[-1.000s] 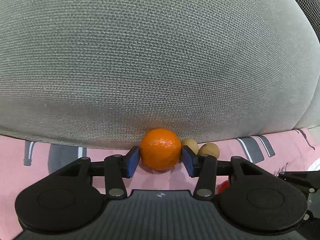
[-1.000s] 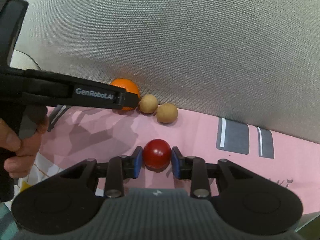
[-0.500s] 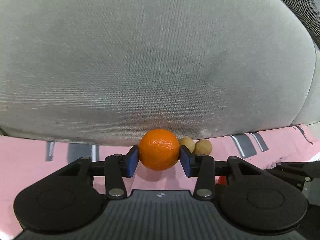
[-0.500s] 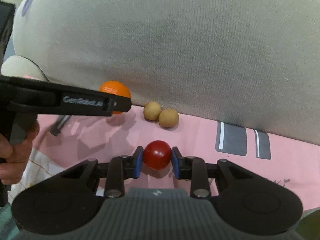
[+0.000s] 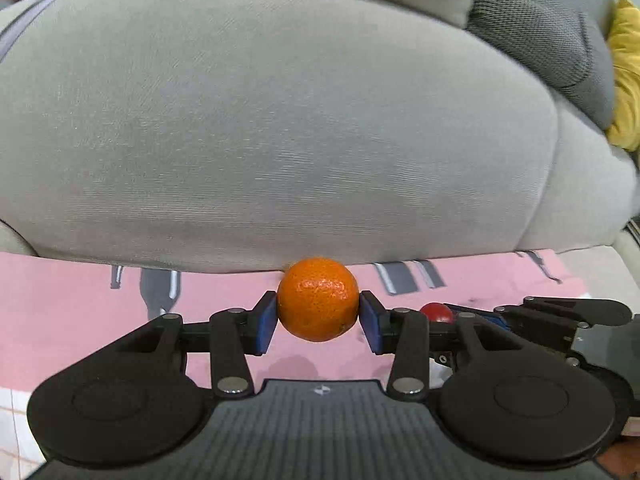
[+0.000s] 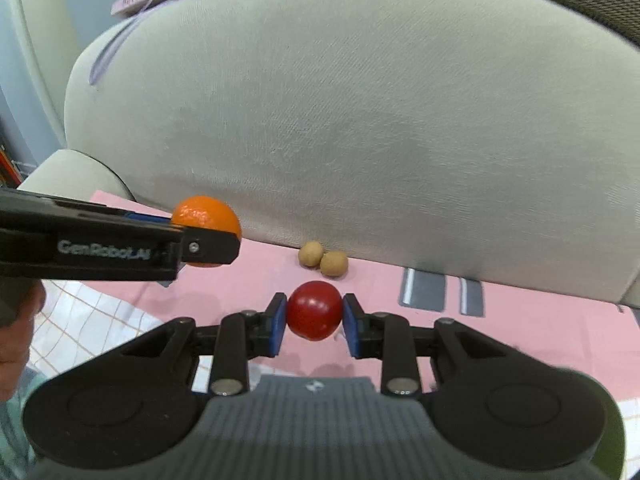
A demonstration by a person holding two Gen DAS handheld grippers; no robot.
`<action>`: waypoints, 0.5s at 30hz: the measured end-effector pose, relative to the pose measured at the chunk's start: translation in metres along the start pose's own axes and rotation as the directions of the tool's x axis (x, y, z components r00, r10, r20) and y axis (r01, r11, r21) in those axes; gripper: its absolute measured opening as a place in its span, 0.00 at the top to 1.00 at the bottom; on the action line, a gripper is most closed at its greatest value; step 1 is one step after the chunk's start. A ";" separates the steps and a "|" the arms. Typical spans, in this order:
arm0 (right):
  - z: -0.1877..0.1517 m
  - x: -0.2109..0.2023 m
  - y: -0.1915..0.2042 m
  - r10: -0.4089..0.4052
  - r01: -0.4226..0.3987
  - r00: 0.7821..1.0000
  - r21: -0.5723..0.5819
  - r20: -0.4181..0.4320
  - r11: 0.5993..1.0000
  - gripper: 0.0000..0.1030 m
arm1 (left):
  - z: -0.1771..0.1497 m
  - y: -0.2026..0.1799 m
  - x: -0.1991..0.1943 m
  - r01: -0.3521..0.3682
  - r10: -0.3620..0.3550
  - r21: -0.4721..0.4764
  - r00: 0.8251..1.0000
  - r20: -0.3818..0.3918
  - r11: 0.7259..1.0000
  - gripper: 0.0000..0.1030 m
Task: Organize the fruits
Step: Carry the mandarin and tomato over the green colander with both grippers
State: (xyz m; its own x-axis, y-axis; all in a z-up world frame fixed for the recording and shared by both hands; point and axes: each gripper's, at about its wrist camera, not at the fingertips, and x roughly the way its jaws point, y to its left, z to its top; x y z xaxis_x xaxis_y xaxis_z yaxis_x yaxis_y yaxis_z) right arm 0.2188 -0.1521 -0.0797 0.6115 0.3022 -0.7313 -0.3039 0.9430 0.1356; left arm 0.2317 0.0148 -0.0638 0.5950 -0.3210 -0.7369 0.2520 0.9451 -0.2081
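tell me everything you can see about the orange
The orange is round, bright orange, with a dimpled, glossy peel that catches the light on top. The left gripper is shut on it, a blue pad pressing each side, and it looks lifted clear of the pink cloth. Behind it rises the grey sofa cushion. In the right wrist view it sits left of and above the two small tan fruits. Its underside is hidden.
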 end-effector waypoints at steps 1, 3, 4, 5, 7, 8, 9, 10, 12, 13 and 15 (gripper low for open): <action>-0.002 -0.007 -0.002 -0.001 0.001 1.000 0.004 0.005 1.000 0.74 | 0.000 -0.007 -0.007 0.004 -0.004 0.006 1.000 0.001 1.000 0.52; -0.008 -0.021 -0.006 -0.003 0.003 1.000 0.016 0.014 1.000 0.74 | -0.003 -0.018 -0.016 0.015 -0.015 0.027 1.000 0.001 1.000 0.52; -0.012 -0.024 -0.009 -0.006 0.005 1.000 0.020 0.017 1.000 0.74 | -0.005 -0.025 -0.019 0.020 -0.020 0.040 1.000 0.000 0.999 0.52; -0.017 -0.031 -0.011 -0.010 0.009 1.000 0.026 0.022 1.000 0.74 | -0.007 -0.031 -0.022 0.026 -0.026 0.055 1.000 -0.001 0.998 0.52; -0.024 -0.041 -0.018 -0.020 0.019 0.999 0.038 0.029 0.999 0.74 | -0.010 -0.046 -0.027 0.039 -0.039 0.087 0.999 -0.001 0.995 0.52; -0.028 -0.048 -0.021 -0.026 0.024 0.999 0.047 0.034 0.999 0.74 | -0.011 -0.052 -0.029 0.043 -0.043 0.100 0.999 -0.001 0.994 0.52; -0.032 -0.054 -0.025 -0.030 0.028 0.999 0.055 0.038 0.998 0.74 | -0.013 -0.061 -0.031 0.051 -0.051 0.120 0.999 -0.001 0.992 0.52; -0.036 -0.059 -0.029 -0.036 0.033 0.998 0.063 0.042 0.997 0.74 | -0.015 -0.068 -0.033 0.058 -0.059 0.137 0.998 -0.002 0.989 0.52; -0.045 -0.071 -0.038 -0.051 0.047 0.998 0.077 0.049 0.996 0.74 | -0.018 -0.085 -0.035 0.075 -0.075 0.179 0.997 -0.006 0.981 0.52; -0.049 -0.077 -0.043 -0.058 0.054 0.997 0.084 0.051 0.995 0.74 | -0.021 -0.093 -0.036 0.082 -0.082 0.198 0.997 -0.008 0.977 0.52; -0.059 -0.086 -0.053 -0.074 0.068 0.996 0.105 0.055 0.992 0.74 | -0.024 -0.108 -0.038 0.094 -0.094 0.236 0.996 -0.013 0.967 0.52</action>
State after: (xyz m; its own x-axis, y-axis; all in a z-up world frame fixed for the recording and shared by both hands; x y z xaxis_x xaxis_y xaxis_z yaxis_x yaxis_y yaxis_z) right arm 0.1395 -0.2365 -0.0633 0.6715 0.2388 -0.7014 -0.1834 0.9708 0.1550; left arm 0.1637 -0.0736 -0.0290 0.5588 -0.4074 -0.7224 0.4796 0.8693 -0.1192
